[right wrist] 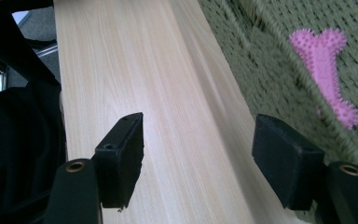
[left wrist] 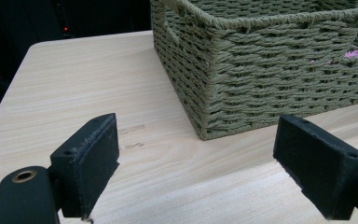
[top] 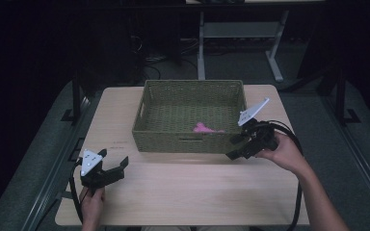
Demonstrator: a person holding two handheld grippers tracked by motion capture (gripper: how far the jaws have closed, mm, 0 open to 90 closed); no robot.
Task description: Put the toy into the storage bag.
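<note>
High view dim, surroundings near black; desk [top: 183,187] evenly lit. Gripper views brighter; basket weave [right wrist: 279,88] blurred close up.

One woven basket [top: 189,135] sits mid-frame, one pink bone-shaped toy [top: 205,128] lies inside, on one wooden table [top: 188,192].

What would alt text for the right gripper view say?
The right gripper, jaws open and empty, hovers over the light wooden table beside the green woven basket, where a pink spiky bone-shaped toy lies.
</note>
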